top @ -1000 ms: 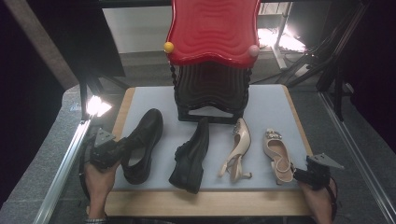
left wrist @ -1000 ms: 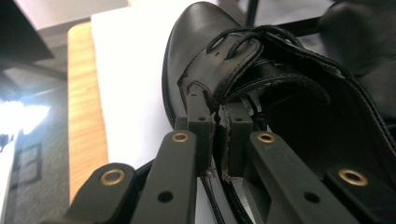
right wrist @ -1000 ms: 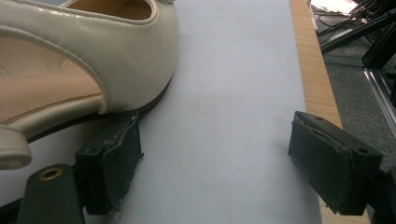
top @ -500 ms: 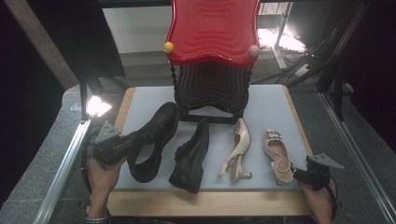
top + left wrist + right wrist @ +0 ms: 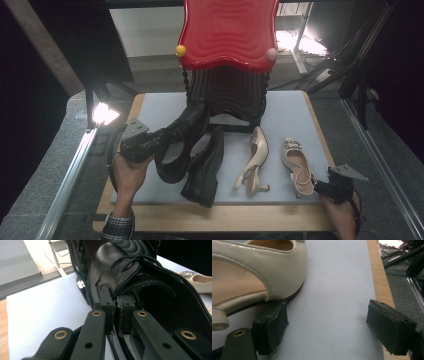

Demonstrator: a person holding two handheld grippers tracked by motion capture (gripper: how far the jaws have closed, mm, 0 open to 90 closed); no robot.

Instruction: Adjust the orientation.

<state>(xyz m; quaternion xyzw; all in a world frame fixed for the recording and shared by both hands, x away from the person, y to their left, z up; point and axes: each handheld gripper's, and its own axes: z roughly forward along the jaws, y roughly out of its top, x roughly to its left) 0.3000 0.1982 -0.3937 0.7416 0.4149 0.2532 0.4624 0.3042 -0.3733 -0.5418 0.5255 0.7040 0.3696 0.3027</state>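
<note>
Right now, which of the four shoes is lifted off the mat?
The black shoe on the far left, clamped at its rim by the left hand-held gripper; the others lie flat.

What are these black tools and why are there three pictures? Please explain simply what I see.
A person holds a hand-held gripper in each hand. One picture looks down from above; the other two come from small cameras riding on each gripper. The left gripper has its fingers shut on the rim of a black shoe, tilted up off the grey mat. The right gripper is open beside a beige shoe. A second black shoe and a second beige shoe lie between them. A red and black rack stands behind.
</note>
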